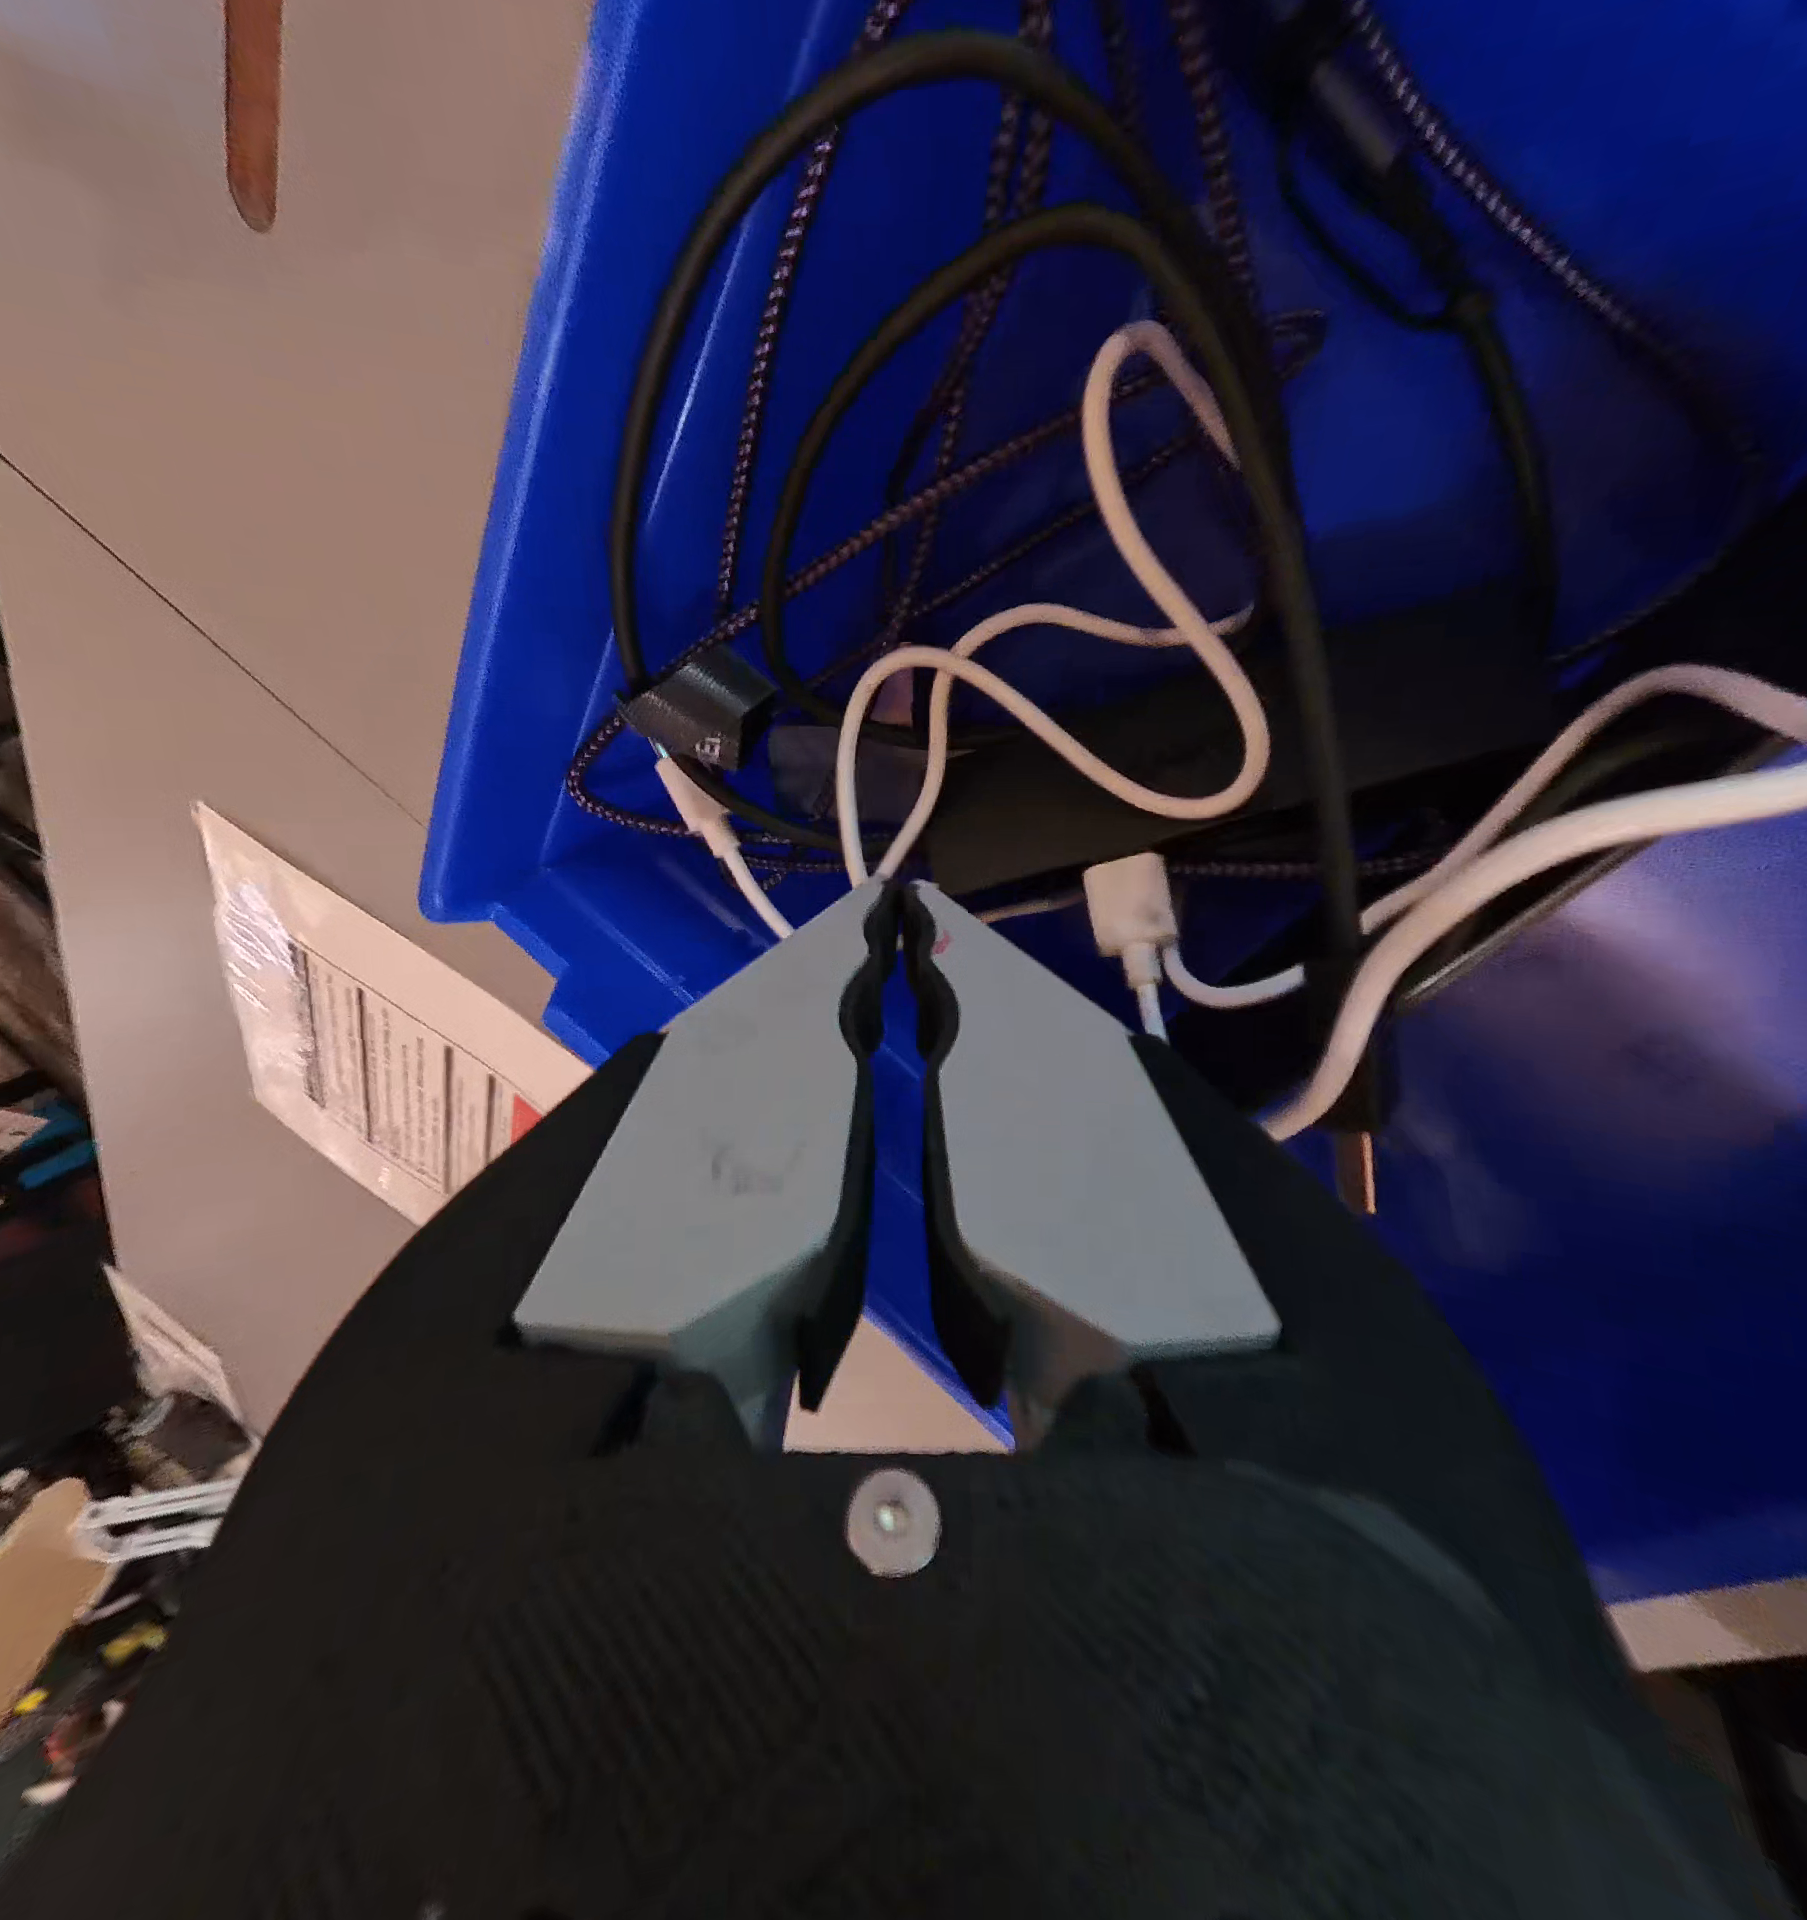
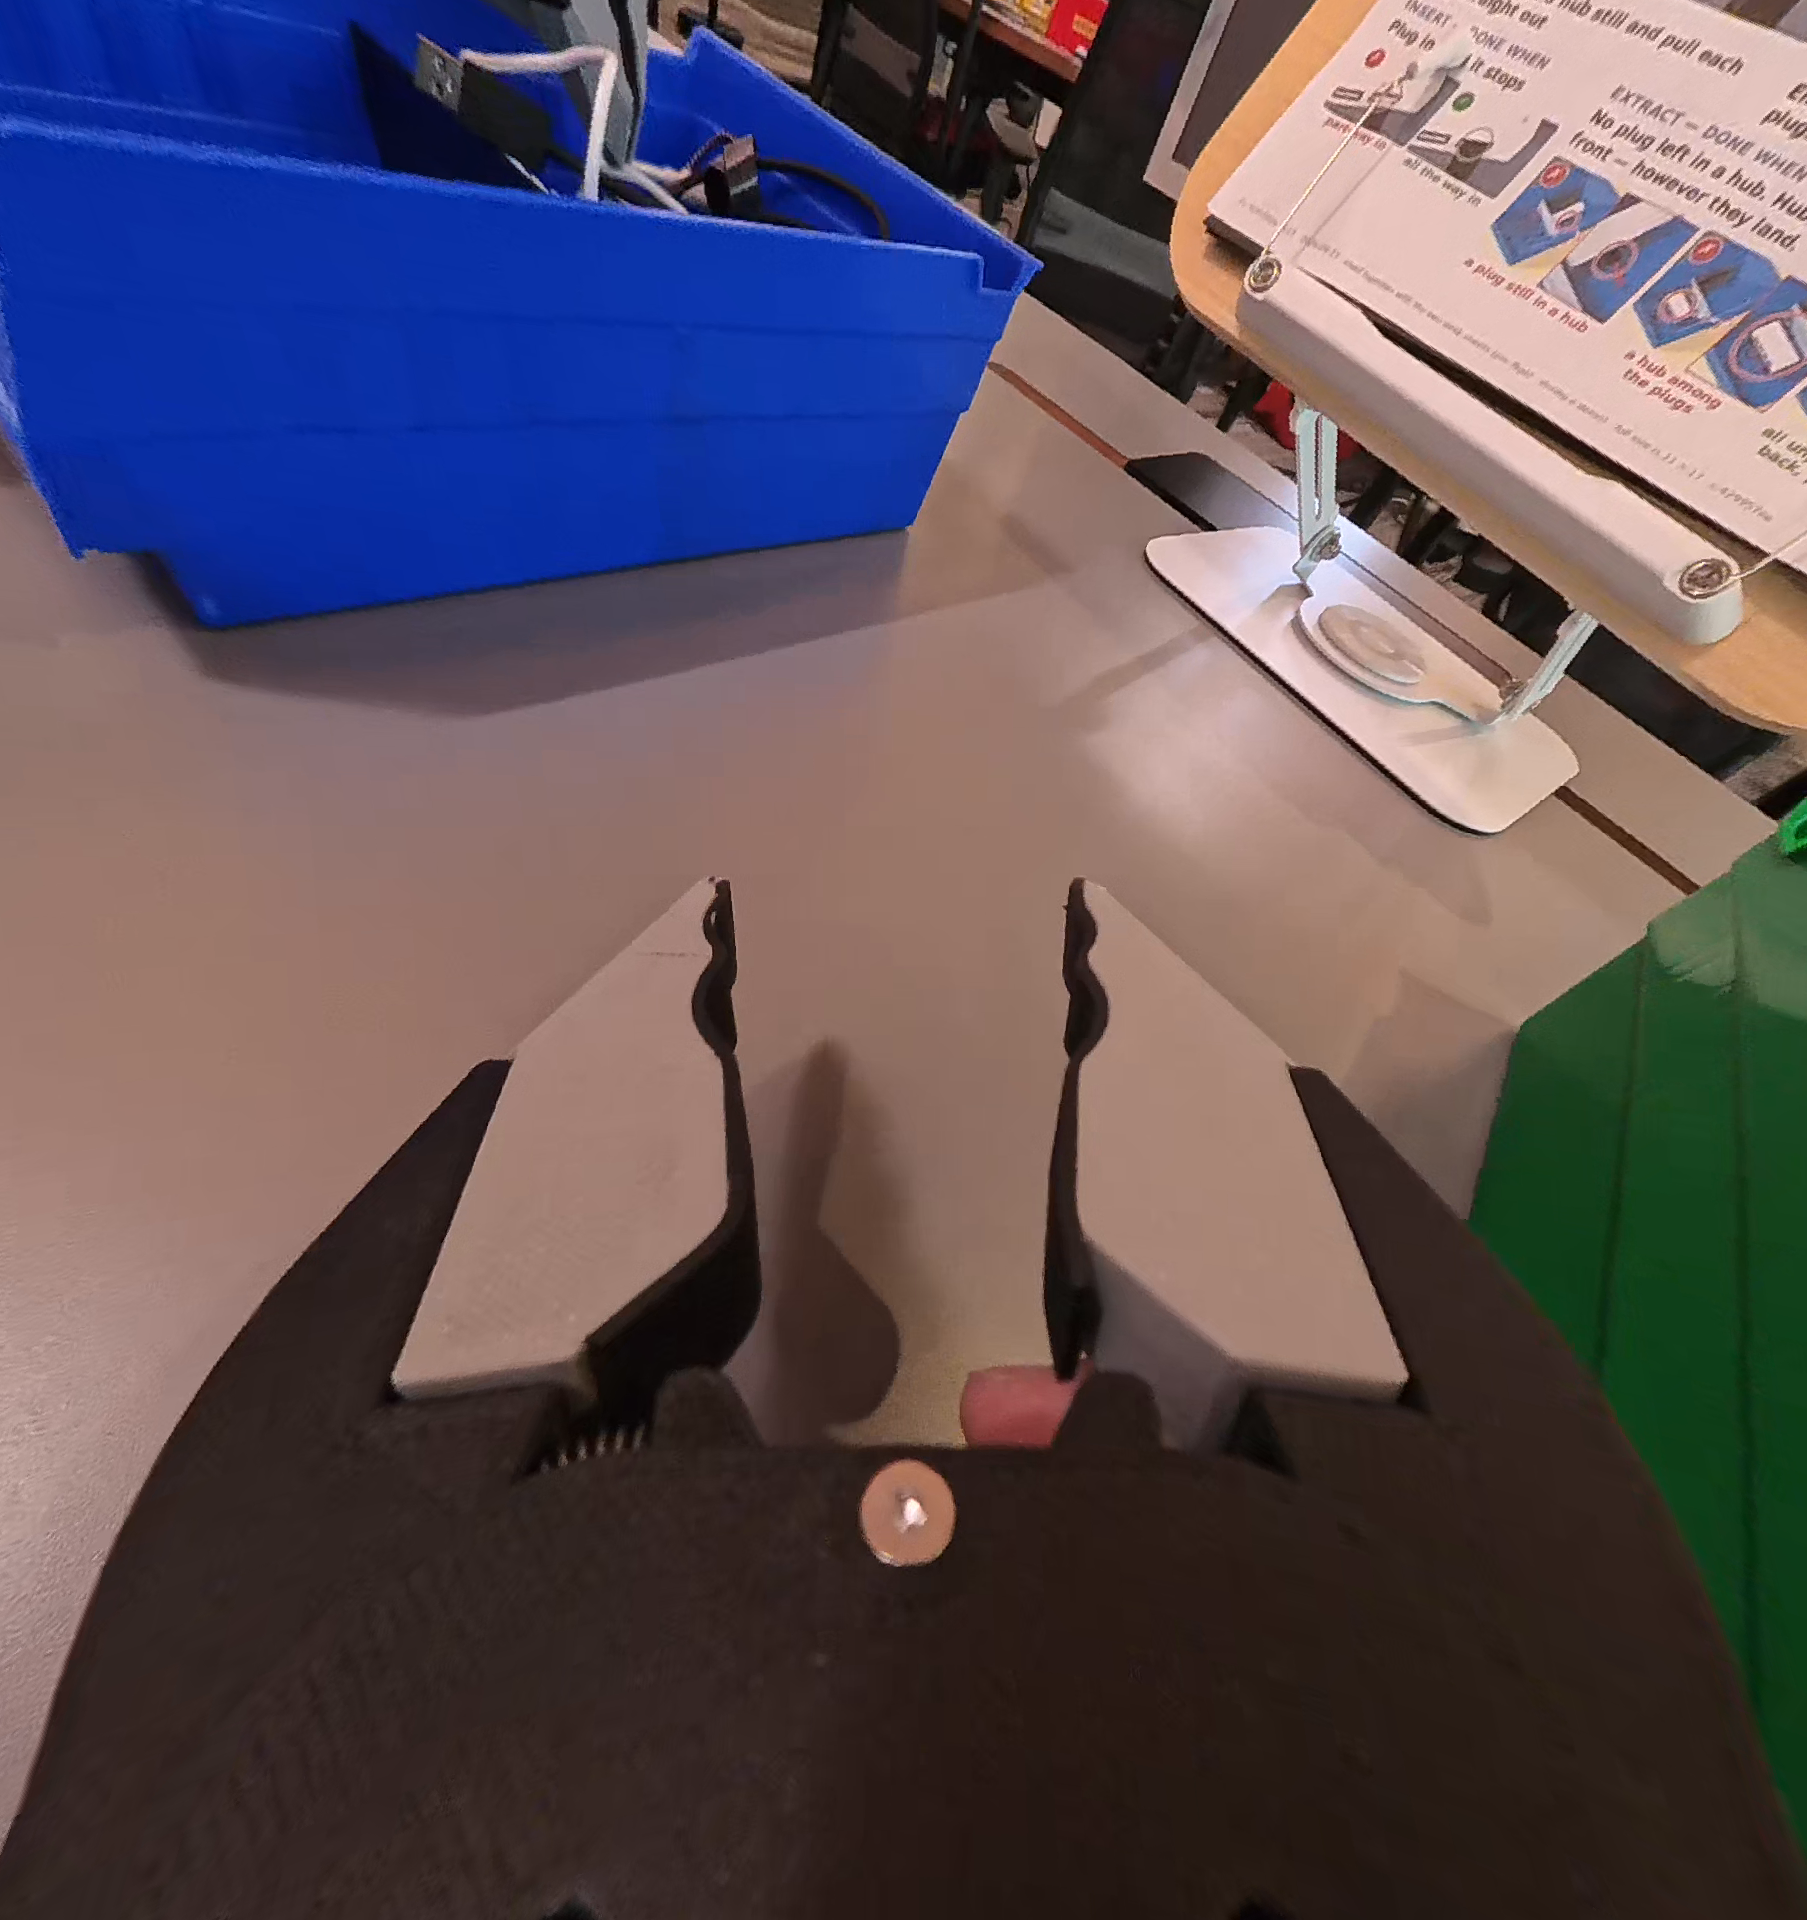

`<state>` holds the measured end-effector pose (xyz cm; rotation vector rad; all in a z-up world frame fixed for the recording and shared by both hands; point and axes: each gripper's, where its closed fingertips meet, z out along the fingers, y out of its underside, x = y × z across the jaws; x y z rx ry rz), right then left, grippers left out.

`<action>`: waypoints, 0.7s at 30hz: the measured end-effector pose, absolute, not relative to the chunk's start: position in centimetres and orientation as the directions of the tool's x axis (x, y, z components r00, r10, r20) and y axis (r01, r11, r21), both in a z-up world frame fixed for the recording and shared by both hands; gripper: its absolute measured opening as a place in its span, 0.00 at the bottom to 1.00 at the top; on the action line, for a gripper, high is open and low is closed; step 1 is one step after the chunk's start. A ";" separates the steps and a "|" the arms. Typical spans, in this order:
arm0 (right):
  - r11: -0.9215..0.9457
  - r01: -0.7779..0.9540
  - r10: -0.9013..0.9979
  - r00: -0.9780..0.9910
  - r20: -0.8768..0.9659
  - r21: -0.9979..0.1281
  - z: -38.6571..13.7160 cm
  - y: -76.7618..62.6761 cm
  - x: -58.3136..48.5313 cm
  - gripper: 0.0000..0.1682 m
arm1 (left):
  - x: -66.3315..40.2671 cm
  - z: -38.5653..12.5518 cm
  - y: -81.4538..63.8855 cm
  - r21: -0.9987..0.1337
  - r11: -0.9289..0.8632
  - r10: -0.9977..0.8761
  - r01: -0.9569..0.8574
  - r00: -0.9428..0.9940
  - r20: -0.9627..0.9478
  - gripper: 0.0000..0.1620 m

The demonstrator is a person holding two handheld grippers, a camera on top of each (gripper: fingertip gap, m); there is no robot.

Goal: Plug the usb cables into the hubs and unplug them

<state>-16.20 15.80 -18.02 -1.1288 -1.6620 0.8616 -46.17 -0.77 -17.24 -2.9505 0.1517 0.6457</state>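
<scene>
In the left wrist view my left gripper [image 1: 894,894] reaches into the blue bin [image 1: 525,727], and its fingertips are closed on a loop of thin white cable [image 1: 1190,665]. Two strands of that cable meet right at the tips. A white USB plug [image 1: 1127,904] lies just to the right of the tips, and a long black hub [image 1: 1242,769] lies behind the loop. Black cables [image 1: 691,312] and braided cables [image 1: 805,239] tangle around them. My right gripper [image 2: 899,904] is open and empty above the grey table [image 2: 463,831], in front of the blue bin [image 2: 463,364].
A green bin [image 2: 1688,1247] stands close on the right of my right gripper. A white stand [image 2: 1377,665] with a printed instruction sheet [image 2: 1501,260] is at the back right. A laminated sheet [image 1: 359,1039] lies left of the blue bin. Across from one pair of fingers to the other is roughly 35 centimetres. To reach the white USB plug [image 1: 1127,904] in a straight line is about 4 centimetres for my left fingers, about 30 centimetres for my right.
</scene>
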 end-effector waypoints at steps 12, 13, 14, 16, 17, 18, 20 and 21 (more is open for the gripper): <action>0.243 0.273 0.965 -0.162 0.205 -0.931 -17.4 16.1 -15.8 0.37 | -41.6 -14.0 -2.3 -0.246 -0.969 0.009 -0.025 0.990 -0.137 0.03; 0.250 0.273 0.964 -0.164 0.211 -0.929 -17.4 16.0 -15.8 0.37 | -40.9 -13.9 -2.3 -0.260 -0.965 -0.005 -0.035 0.993 -0.116 0.04; 0.258 0.274 0.962 -0.165 0.219 -0.927 -17.4 15.9 -15.8 0.37 | -40.6 -13.8 -2.1 -0.282 -0.959 -0.010 -0.041 0.994 -0.111 0.05; 0.274 0.274 0.957 -0.168 0.235 -0.922 -17.5 15.8 -15.8 0.37 | -39.8 -13.8 -1.4 -0.322 -0.946 -0.014 -0.039 0.997 -0.079 0.07; 0.279 0.275 0.956 -0.169 0.239 -0.920 -17.5 15.7 -15.8 0.37 | -39.3 -13.8 -1.1 -0.336 -0.941 -0.022 -0.041 0.998 -0.060 0.09; 0.281 0.275 0.956 -0.169 0.241 -0.919 -17.6 15.7 -15.8 0.37 | -39.1 -13.9 -0.7 -0.348 -0.937 -0.029 -0.046 0.998 -0.053 0.09; 0.277 0.275 0.957 -0.168 0.238 -0.920 -17.5 15.7 -15.8 0.37 | -38.7 -14.4 0.0 -0.356 -0.933 -0.039 -0.054 0.998 -0.048 0.10; 0.274 0.275 0.958 -0.168 0.234 -0.922 -17.5 15.8 -15.8 0.37 | -38.7 -14.7 0.3 -0.352 -0.934 -0.040 -0.054 0.998 -0.047 0.09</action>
